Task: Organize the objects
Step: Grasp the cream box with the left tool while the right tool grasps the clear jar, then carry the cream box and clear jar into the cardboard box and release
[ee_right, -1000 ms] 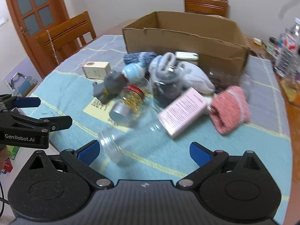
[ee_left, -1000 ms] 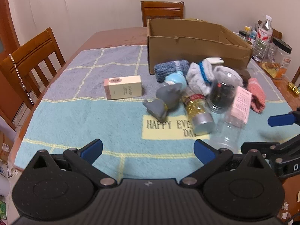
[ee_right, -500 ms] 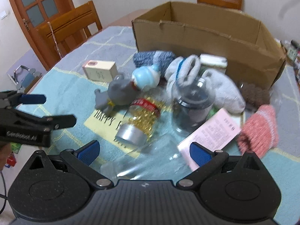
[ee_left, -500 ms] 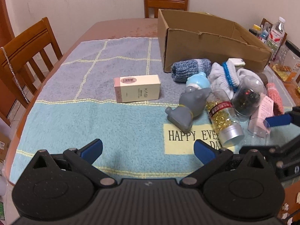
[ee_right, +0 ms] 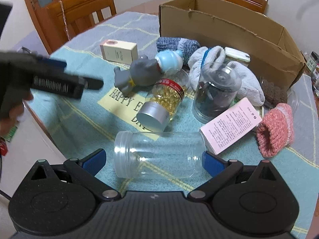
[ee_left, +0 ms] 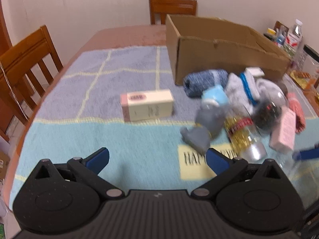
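A clear plastic jar (empty, lidless) is lying on its side on the towel, between the spread tips of the right gripper. The left gripper is hovering open above the towel, holding nothing.

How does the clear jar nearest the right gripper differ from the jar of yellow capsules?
The empty clear jar has no lid and no label; the capsule jar wears a silver cap and a red label. The clear jar holds nothing; the capsule jar holds yellow capsules. Both are transparent and lie on their sides on the towel.
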Available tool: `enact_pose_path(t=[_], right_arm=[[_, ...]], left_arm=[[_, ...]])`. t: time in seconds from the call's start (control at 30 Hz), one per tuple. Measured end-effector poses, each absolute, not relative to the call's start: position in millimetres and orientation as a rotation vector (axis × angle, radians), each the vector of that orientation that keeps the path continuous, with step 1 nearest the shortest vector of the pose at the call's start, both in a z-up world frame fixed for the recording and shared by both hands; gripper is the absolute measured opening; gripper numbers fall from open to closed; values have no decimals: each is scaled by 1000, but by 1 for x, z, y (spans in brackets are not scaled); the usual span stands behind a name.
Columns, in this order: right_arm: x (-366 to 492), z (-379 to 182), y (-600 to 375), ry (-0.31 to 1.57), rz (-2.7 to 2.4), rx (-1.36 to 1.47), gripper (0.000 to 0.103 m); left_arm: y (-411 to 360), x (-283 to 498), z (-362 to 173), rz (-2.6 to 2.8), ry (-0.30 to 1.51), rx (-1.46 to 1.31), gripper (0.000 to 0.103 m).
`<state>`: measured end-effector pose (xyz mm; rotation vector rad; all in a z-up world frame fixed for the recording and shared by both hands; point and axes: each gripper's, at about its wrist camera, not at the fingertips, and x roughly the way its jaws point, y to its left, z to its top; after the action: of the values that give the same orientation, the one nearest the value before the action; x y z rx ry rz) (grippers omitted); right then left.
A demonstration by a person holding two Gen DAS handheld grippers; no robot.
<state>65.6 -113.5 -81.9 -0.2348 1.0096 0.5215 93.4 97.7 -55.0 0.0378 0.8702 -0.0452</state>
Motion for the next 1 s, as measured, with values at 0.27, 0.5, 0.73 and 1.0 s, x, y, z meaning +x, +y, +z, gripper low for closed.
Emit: enact_pose_path(t=[0.27, 0.5, 0.73, 1.0], right_arm=[[73, -92, -108, 1040, 492, -217, 103], [79, -97, -102, 1046, 442, -229, 103], [83, -98, -102, 1048, 415, -209, 103], [83, -96, -101, 1039, 414, -218, 101]], left_arm=[[110, 143, -51, 32, 795, 6, 102], [101, 176, -73, 47, 807, 1, 102], [97, 184, -91, 75, 839, 19, 100], [102, 186, -91, 37, 834, -33, 81]])
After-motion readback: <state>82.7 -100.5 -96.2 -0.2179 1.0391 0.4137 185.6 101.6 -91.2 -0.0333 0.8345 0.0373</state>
